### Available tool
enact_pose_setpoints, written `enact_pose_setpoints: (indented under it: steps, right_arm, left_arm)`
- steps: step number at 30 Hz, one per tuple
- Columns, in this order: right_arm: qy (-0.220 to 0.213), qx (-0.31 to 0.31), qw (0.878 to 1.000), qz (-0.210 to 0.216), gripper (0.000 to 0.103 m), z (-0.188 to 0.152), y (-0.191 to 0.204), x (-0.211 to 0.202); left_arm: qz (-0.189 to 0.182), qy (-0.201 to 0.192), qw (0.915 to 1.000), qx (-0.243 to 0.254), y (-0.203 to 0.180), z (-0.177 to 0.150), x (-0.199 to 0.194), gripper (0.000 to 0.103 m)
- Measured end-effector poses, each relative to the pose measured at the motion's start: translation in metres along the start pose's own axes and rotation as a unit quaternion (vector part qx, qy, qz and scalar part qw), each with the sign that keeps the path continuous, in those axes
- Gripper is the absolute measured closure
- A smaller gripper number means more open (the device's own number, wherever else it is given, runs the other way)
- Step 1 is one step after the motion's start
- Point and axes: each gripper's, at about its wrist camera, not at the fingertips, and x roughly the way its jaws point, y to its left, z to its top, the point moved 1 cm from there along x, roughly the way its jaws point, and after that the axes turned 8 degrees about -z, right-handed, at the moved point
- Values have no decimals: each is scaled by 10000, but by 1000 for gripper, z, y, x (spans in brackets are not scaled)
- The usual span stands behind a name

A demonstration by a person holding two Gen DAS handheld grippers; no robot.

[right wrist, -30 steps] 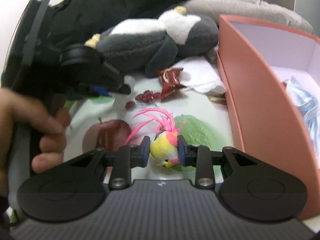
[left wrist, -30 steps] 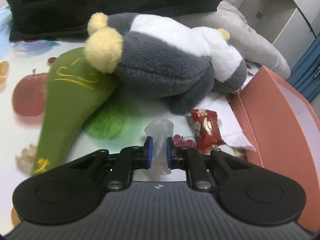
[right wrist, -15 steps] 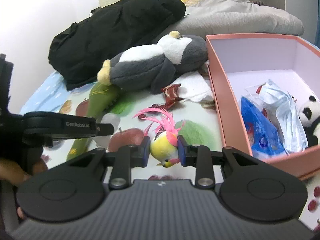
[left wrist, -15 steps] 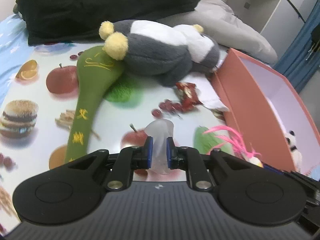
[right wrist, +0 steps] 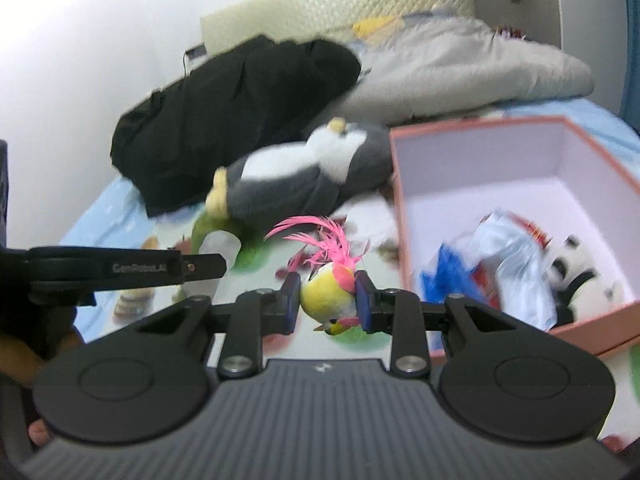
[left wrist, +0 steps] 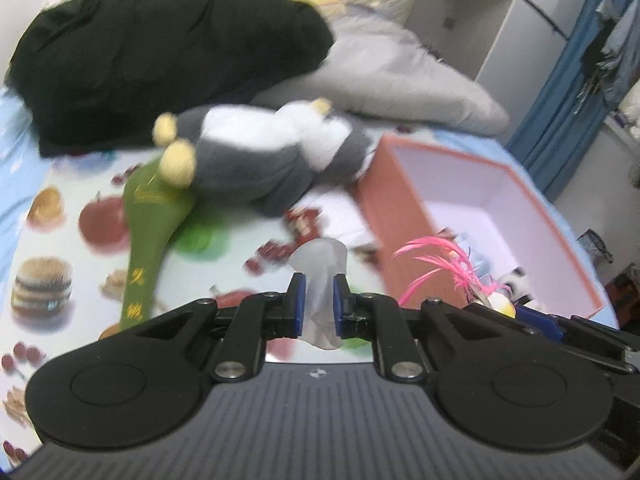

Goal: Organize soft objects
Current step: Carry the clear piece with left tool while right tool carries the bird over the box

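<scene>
Both tongs I'm running are loaded and raised above the fruit-print cloth (left wrist: 100, 184) on the bed. Largest out there is the black jacket (right wrist: 224, 112) heaped at the back beside a grey quilt (right wrist: 472, 76). Next comes the pink box (right wrist: 400, 216), open-topped, with blue packets (right wrist: 444, 284) and a small panda toy (right wrist: 576, 268) inside. A grey-and-white plush penguin (left wrist: 260, 160) lies just left of the box, its yellow feet over a green pouch (left wrist: 152, 216). My left tongs (left wrist: 319, 300) point level toward the penguin, pinching a translucent soft plastic piece (left wrist: 319, 276) upright between the blue pads (left wrist: 298, 300). My right tongs (right wrist: 327, 300) sit beside them, near the box's front left corner, clamped on a small yellow bird toy (right wrist: 326, 298) whose pink feathers (right wrist: 324, 240) stick upward. Motion blur hides finer detail.
</scene>
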Motion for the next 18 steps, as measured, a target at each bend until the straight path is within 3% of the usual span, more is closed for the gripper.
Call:
enact_pose_setpoints:
  steps: [11,18]
  right_arm:
    - [-744,-28,9968,-278,71,68,-55,-50]
    - [-626,207,9962,-568,71,82,-112,-42]
  left_arm:
    - [-600,-389,9968,356,-89,62,-7,86]
    - [-882,33,9950,461,-137,66,43,86]
